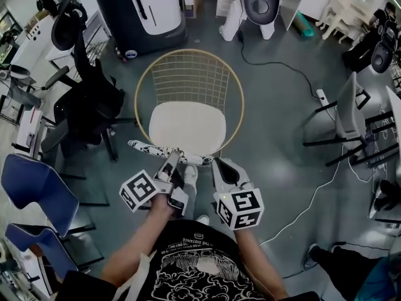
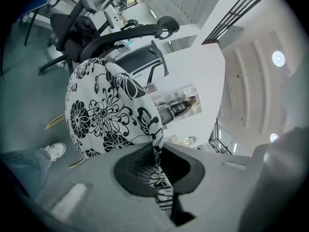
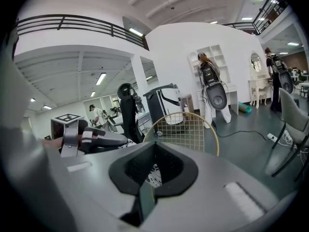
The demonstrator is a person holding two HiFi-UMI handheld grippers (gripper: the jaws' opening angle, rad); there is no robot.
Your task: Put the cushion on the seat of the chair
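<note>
Black-and-white cushion (image 1: 149, 148), edge clenched by left tool (image 1: 177, 151) and right tool (image 1: 215, 162), chair seat (image 1: 188, 124) just beyond

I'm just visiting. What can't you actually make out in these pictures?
- Cushion: head view shows only its edge; in the left gripper view the left tongs clamped on it cover its near end.
- Right tongs: right gripper view shows just a scrap of pattern; grip unclear.
- Chair legs: hidden under its seat, head view.
</note>
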